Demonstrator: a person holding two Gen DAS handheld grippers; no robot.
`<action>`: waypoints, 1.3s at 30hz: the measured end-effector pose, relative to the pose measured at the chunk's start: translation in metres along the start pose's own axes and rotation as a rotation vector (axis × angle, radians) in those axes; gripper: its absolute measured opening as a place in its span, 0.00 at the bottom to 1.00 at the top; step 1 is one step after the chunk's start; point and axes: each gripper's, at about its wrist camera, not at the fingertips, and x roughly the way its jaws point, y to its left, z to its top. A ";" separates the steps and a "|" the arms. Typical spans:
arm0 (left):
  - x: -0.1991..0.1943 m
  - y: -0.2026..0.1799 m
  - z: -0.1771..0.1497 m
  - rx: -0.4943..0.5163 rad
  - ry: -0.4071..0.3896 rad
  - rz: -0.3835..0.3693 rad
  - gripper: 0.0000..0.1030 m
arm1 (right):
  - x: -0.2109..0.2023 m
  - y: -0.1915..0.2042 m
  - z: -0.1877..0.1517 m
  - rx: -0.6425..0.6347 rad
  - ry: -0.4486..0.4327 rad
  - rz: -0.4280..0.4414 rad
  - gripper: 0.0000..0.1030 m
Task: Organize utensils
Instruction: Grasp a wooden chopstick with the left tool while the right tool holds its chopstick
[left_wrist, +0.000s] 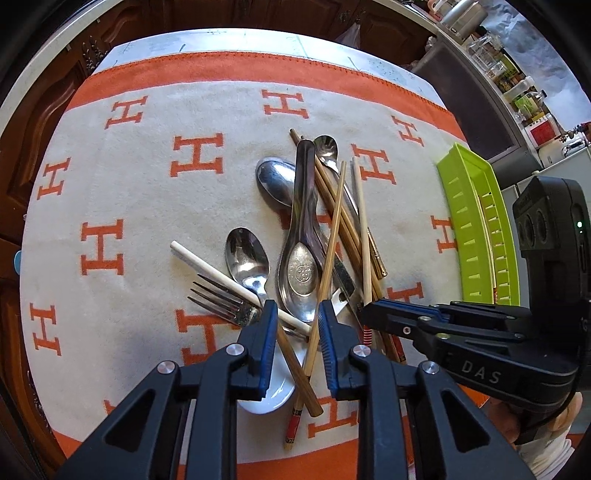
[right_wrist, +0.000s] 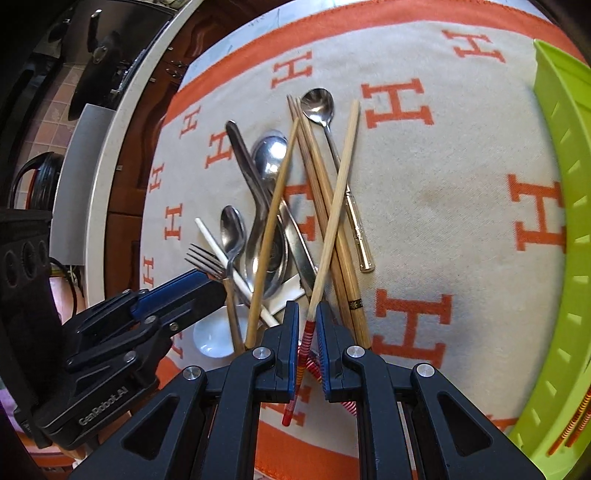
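A heap of utensils lies on an orange-and-cream cloth: metal spoons, a steel soup spoon, a fork, a white ceramic spoon, a knife and several chopsticks. My left gripper is open, its fingers on either side of a light bamboo chopstick. My right gripper is closed on the red-striped end of a pale chopstick; it shows in the left wrist view. The left gripper shows in the right wrist view.
A lime-green slotted tray stands at the right of the cloth, with red-striped chopsticks in it. Dark wooden cabinets ring the table; a counter with jars is at the far right.
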 end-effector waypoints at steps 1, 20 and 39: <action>0.002 0.000 0.001 -0.001 0.003 -0.003 0.20 | 0.003 -0.001 0.001 0.003 0.004 -0.001 0.10; 0.032 -0.025 0.013 0.041 0.063 0.018 0.15 | -0.011 -0.023 -0.006 0.042 -0.045 0.104 0.06; 0.027 -0.038 -0.002 -0.005 0.046 -0.003 0.04 | -0.065 -0.054 -0.035 0.074 -0.143 0.179 0.06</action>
